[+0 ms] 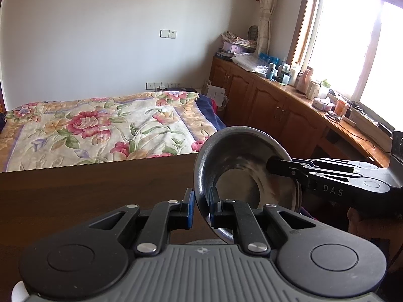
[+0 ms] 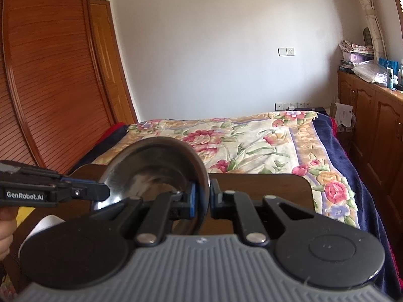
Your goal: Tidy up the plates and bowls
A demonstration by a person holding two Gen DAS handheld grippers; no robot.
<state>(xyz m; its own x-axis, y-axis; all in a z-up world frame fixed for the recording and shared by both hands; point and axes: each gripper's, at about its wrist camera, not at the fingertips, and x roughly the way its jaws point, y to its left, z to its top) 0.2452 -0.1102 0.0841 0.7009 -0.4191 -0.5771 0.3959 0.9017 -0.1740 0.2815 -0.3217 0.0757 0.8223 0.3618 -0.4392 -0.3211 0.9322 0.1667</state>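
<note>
Steel bowl (image 1: 241, 166) gripped by left tongs (image 1: 201, 207) and right tongs (image 2: 201, 198).

A shiny steel bowl (image 1: 241, 171) is tilted on edge above the dark wooden table (image 1: 88, 188).

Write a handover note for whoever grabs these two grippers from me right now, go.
Left hand-held gripper: shut on the near rim of the round stainless-steel bowl.
Right hand-held gripper: shut on the opposite rim of that bowl.
The bowl is tilted on edge, held up between both over the dark brown wooden table.
Done: bowl picked up. No plates or other bowls are in view.
Left: set it down or stack it; release one side first.
</note>
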